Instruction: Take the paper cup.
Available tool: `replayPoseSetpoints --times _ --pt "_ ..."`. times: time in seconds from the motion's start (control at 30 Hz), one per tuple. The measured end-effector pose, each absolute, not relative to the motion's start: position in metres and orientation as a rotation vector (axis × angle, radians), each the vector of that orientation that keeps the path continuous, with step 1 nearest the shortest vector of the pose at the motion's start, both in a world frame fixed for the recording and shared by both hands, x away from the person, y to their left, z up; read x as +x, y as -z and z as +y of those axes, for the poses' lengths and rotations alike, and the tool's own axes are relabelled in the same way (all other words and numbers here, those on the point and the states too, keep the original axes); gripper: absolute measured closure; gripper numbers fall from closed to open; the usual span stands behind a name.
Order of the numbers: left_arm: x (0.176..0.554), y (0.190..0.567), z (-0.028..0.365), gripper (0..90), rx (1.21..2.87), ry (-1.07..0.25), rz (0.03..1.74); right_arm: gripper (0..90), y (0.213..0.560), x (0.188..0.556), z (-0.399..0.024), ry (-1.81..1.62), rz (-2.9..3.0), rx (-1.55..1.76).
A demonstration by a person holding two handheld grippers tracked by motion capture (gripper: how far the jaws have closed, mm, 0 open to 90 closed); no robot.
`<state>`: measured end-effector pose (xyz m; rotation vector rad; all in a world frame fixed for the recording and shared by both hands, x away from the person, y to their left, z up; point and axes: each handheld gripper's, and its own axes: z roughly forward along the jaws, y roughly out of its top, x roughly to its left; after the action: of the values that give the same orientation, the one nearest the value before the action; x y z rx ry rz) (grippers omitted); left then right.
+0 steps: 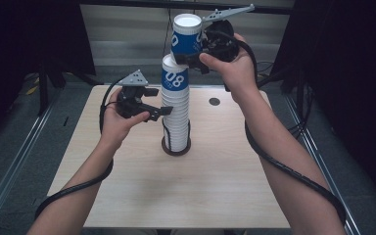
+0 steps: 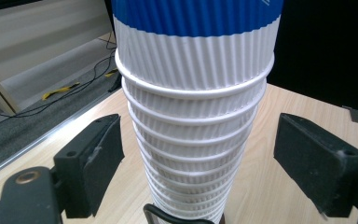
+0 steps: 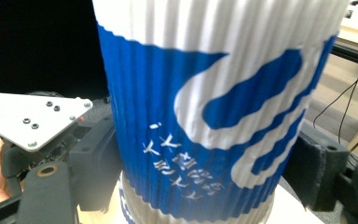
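Note:
A tall stack of white ribbed paper cups [image 1: 175, 115] [image 2: 191, 140], the top one blue with "08" on it, stands in a dark ring holder [image 1: 176, 148] at the table's middle. My left gripper [image 1: 163, 111] [image 2: 198, 168] is level at mid-height of the stack. Its jaws straddle the stack, open, with a gap on each side. My right gripper [image 1: 196, 48] [image 3: 205, 177] is shut on a single blue-and-white cup [image 1: 186, 35] [image 3: 205, 116]. It holds that cup tilted just above the stack's top, the cup's base close to the top rim.
The light wooden table [image 1: 176, 196] has a small black round mark [image 1: 214, 102] at the back right. Black cables trail from both grippers along the forearms. The left gripper's grey plate [image 3: 32, 119] shows beyond the held cup. Dark curtains and floor rails flank the table.

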<state>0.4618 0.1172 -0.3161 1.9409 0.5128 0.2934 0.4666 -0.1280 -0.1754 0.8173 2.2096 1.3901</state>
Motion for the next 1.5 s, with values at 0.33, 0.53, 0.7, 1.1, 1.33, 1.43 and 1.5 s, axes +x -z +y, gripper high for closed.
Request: replayPoseSetpoints --times 0.33,0.53,0.7,1.1,1.33,1.43,1.5 --pt "0.460 0.320 0.123 15.4 1.955 -0.295 0.520 21.3 0.182 0.464 -0.153 -1.423 2.178 0.864" --pt "0.459 0.322 0.124 15.4 1.958 -0.296 0.524 21.3 0.182 0.463 -0.168 -1.409 2.152 0.885" --pt "0.458 0.325 0.125 15.4 1.963 -0.292 0.524 21.3 0.188 0.462 -0.178 -1.401 2.144 0.903" --pt "0.452 0.327 0.127 15.4 1.981 -0.296 0.516 21.3 0.212 0.458 -0.197 -1.374 2.146 0.932" --pt "0.448 0.332 0.131 15.5 2.012 -0.290 0.525 21.3 0.229 0.454 -0.205 -1.367 2.148 0.941" --pt "0.447 0.334 0.132 15.5 2.030 -0.282 0.525 21.3 0.236 0.453 -0.208 -1.368 2.150 0.945" --pt "0.445 0.336 0.132 15.5 2.048 -0.277 0.527 21.3 0.241 0.452 -0.209 -1.374 2.150 0.950"
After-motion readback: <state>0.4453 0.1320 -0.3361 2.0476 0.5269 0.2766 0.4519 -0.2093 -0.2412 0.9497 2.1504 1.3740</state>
